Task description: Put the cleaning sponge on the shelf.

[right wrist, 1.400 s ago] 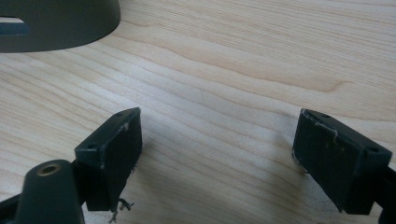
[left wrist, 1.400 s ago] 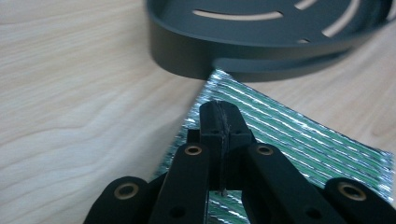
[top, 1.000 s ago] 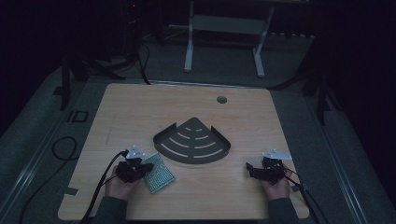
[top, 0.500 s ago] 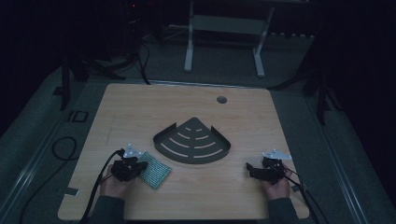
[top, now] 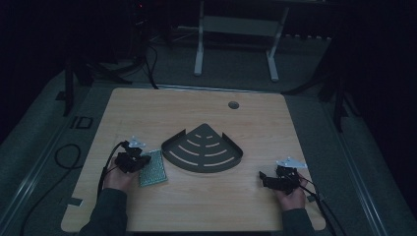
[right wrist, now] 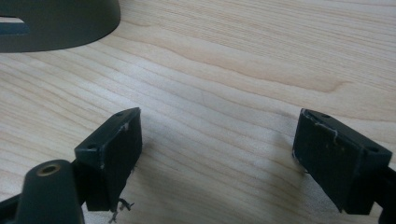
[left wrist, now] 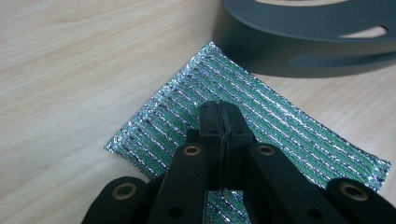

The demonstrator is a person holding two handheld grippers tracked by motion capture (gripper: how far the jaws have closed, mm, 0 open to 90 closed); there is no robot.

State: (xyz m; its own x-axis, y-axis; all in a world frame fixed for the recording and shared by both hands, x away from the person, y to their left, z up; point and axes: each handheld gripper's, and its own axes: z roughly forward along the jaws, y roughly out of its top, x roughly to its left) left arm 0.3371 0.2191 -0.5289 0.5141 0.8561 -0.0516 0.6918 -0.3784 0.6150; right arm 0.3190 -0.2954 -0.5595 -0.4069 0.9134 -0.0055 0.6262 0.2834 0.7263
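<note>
A green pad with silver stripes (top: 153, 168) (left wrist: 275, 116) lies flat on the wooden table, just left of a dark fan-shaped slotted tray (top: 206, 168) (left wrist: 299, 28). My left gripper (top: 143, 161) (left wrist: 219, 108) is shut, jaws pressed together. Its tips stand on or just over the middle of the pad; I see nothing pinched between them. My right gripper (top: 264, 178) (right wrist: 219, 144) rests low at the table's front right. It is open, with bare wood between its fingers, and the tray's corner (right wrist: 56, 23) lies farther off.
The wooden table (top: 196, 211) has a round cable hole (top: 233, 104) at the back. Cables trail from both grippers over the front edge. A metal stand (top: 199, 44) is on the floor behind the table.
My left gripper has moved left and toward the back, and the striped pad has slid along with it, closer to the tray's left corner. The right gripper has stayed put.
</note>
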